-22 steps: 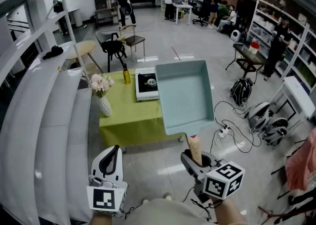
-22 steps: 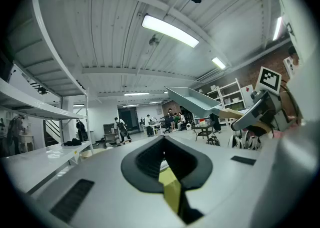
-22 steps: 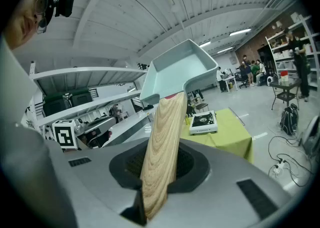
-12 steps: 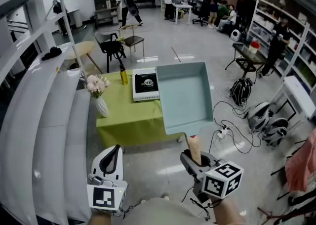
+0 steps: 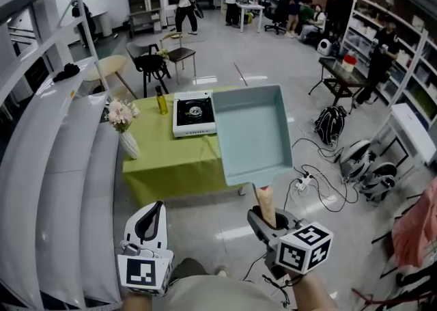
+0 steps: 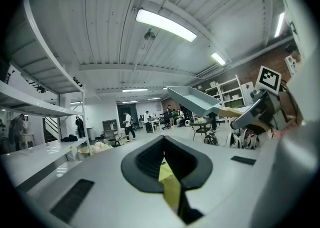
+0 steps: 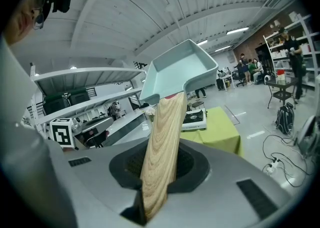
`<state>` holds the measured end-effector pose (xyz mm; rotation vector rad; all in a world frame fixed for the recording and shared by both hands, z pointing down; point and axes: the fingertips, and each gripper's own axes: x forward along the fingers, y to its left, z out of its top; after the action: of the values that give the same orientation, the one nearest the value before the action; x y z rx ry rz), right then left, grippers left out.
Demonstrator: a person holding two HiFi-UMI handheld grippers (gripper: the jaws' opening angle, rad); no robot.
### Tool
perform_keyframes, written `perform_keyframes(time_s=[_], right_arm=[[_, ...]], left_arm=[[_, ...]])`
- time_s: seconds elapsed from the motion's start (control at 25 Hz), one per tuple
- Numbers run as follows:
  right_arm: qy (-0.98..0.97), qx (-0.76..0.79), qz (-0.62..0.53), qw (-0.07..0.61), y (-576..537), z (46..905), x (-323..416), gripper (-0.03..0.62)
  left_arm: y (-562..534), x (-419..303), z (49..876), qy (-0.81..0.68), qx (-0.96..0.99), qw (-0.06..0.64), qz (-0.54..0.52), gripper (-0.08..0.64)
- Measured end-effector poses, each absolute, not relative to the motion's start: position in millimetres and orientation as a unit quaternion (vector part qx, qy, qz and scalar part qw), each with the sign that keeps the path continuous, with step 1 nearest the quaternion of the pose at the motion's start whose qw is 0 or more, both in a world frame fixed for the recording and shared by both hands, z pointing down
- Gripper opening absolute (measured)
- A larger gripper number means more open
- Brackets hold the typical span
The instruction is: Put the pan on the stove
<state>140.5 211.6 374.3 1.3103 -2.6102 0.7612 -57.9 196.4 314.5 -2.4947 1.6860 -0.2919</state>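
Observation:
A pale blue-green square pan (image 5: 249, 132) with a wooden handle (image 5: 265, 206) hangs in the air, and my right gripper (image 5: 268, 219) is shut on that handle. In the head view the pan covers the right end of a green-clothed table (image 5: 171, 159). A white portable stove (image 5: 193, 113) with a black burner sits on that table, just left of the pan. The right gripper view shows the handle (image 7: 162, 157) running up between the jaws to the pan (image 7: 180, 74), with the stove (image 7: 194, 118) beyond. My left gripper (image 5: 153, 210) is low at the left, shut and empty.
A vase of flowers (image 5: 121, 122) and a bottle (image 5: 162, 101) stand on the table left of the stove. White curved shelving (image 5: 61, 166) runs along the left. Cables and bags (image 5: 341, 152) lie on the floor at the right. A chair (image 5: 153, 63) and several people are farther back.
The table and stove have slid left and a little nearer in the head view. The pan stays held the same way. A person at the back has walked to the right.

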Motion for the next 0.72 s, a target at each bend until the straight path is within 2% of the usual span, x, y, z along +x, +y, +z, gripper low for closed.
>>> perform_keyframes(time_s=[0.72], right_arm=[[-0.855, 0.442, 0.264, 0.062, 156, 406, 154, 0.06]], left_arm=[[147, -47, 333, 0.549, -0.829, 0.065, -0.083, 0.006]])
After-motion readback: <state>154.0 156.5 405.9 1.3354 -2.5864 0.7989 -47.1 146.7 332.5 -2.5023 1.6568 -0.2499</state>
